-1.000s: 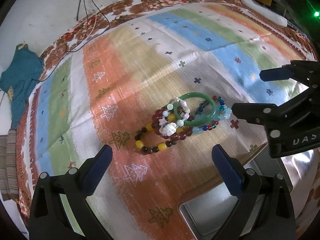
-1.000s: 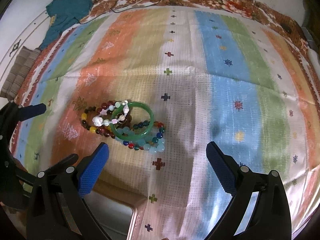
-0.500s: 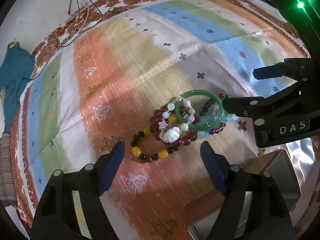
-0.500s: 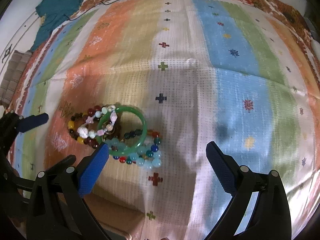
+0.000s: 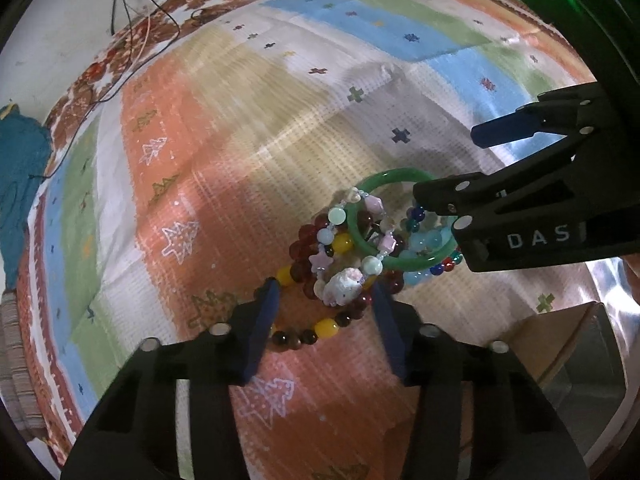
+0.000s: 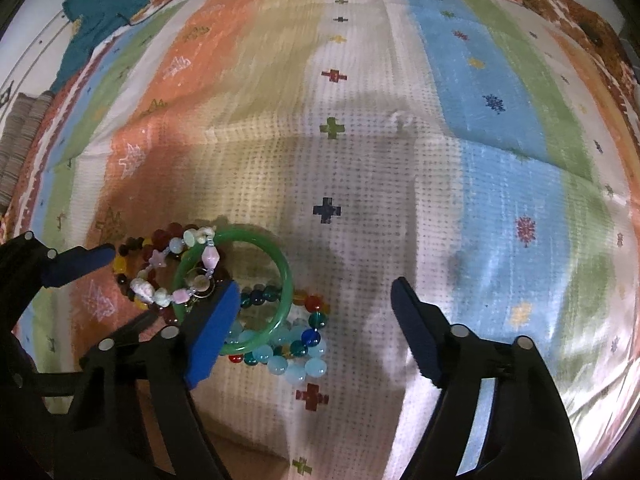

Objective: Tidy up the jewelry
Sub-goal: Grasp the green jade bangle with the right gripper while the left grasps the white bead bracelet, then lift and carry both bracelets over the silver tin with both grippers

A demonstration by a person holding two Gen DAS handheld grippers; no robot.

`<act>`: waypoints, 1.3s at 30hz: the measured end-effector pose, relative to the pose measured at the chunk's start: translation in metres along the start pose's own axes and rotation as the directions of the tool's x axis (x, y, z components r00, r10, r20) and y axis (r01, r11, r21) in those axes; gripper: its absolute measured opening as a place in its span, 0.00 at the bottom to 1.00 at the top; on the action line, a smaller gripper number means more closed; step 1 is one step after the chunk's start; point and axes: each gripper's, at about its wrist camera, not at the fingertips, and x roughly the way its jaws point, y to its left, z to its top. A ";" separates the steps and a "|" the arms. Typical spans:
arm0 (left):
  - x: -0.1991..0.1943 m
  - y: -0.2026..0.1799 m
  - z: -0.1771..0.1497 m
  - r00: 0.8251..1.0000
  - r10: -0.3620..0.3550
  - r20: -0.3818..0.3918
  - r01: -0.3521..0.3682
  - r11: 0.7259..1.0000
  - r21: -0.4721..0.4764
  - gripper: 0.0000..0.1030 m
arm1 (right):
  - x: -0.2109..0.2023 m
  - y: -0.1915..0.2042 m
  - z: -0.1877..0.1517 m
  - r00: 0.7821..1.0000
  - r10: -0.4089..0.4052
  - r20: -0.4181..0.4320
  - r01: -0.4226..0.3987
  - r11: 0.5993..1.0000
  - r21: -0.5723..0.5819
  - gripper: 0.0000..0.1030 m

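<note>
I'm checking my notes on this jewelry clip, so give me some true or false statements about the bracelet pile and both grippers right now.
1. The green bangle lies on top of beaded bracelets. True.
2. The left gripper is clamped on the green bangle. False: its closing jaws straddle the dark bead bracelet.
3. The right gripper has one finger inside the bangle's ring. True.
4. The pile sits on a bare wooden table. False: it lies on a striped cloth.
5. A teal garment lies at the cloth's edge. True.

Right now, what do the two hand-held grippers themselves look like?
Both look alike: the left hand-held gripper and the right hand-held gripper have black plastic frames with silver rivets and two long fingers faced with blue pads. The right one's side carries white letters reading DAS. No sleeves or cables show.
</note>
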 end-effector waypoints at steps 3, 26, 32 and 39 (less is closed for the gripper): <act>0.006 -0.003 0.000 1.000 0.001 -0.009 0.000 1.000 0.030 0.30 | 0.007 0.000 0.002 1.000 -0.005 -0.016 0.005 1.000 -0.002 0.65; -0.008 0.018 0.004 0.999 -0.017 0.037 0.019 0.997 -0.071 0.13 | -0.001 -0.003 0.011 0.999 -0.033 0.026 0.034 0.999 -0.023 0.08; -0.028 0.026 0.004 0.997 -0.009 0.082 0.020 0.991 -0.133 0.13 | -0.017 -0.007 0.003 0.998 -0.039 0.055 0.040 0.999 -0.022 0.08; -0.047 0.027 0.002 0.993 -0.006 0.117 0.028 0.981 -0.190 0.13 | -0.042 -0.005 -0.007 0.994 -0.034 0.107 0.038 0.999 -0.034 0.08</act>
